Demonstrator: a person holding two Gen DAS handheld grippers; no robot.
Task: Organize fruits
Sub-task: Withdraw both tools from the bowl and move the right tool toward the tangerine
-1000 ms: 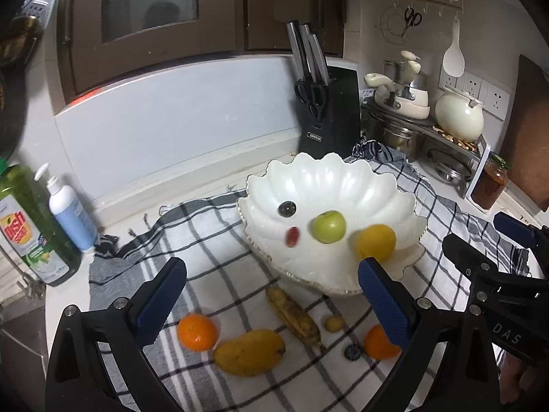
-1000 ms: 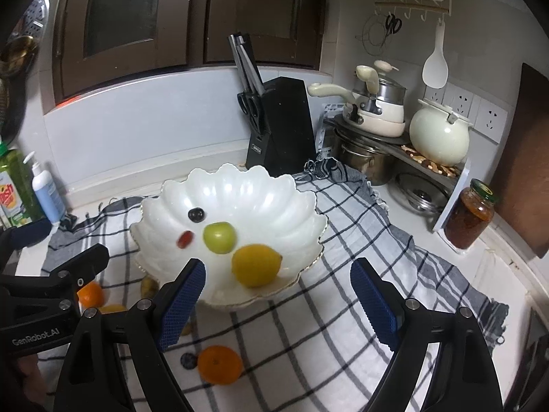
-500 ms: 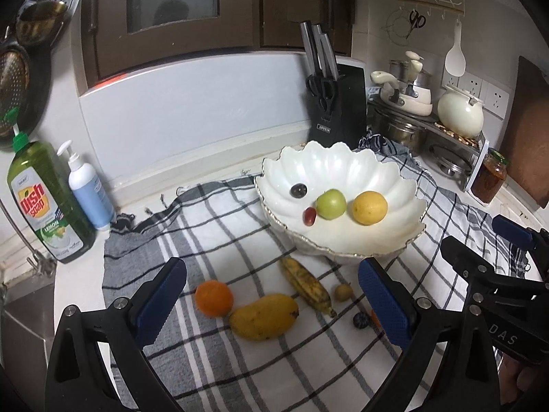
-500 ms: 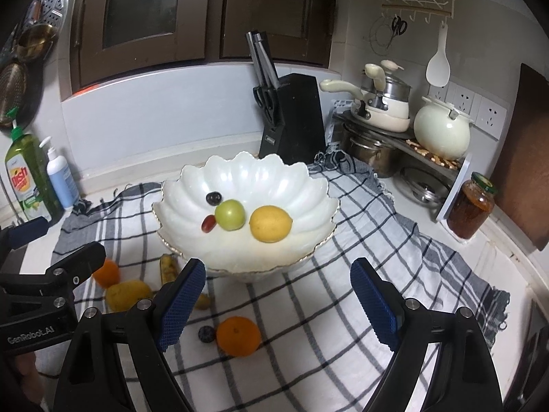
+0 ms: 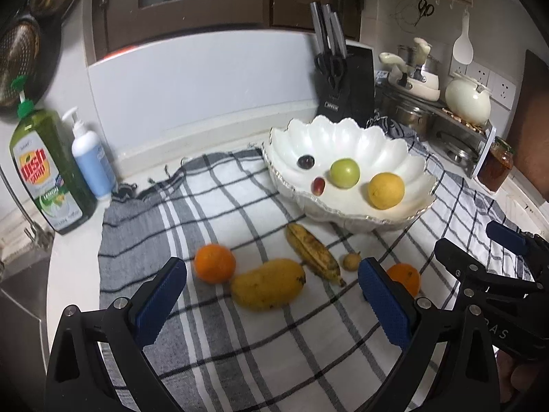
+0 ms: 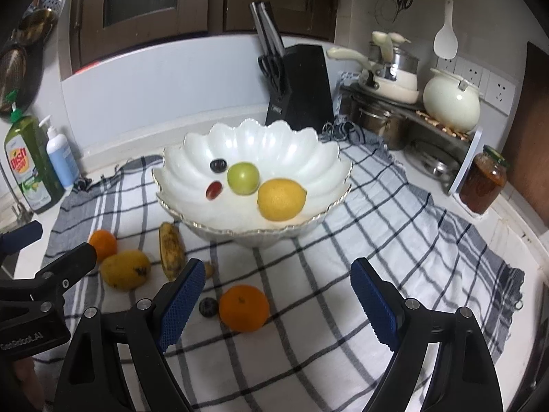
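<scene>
Kitchen counter [image 6: 507, 213] carries a checked cloth [image 6: 377, 240] with a white scalloped bowl [image 6: 274, 144] holding a lemon [image 6: 281, 199], a green fruit [image 6: 243, 178] and two grapes. Loose on the cloth before it: mango [image 5: 267, 288], banana [image 5: 314, 249], two oranges [image 5: 214, 262] [image 6: 244, 307]. Left tool [image 5: 271, 304] and right tool [image 6: 278, 304] hover with jaws apart, empty. Judged step: choosing the next fruit; the mango lies nearest the left tool, calling for descent and closure.
</scene>
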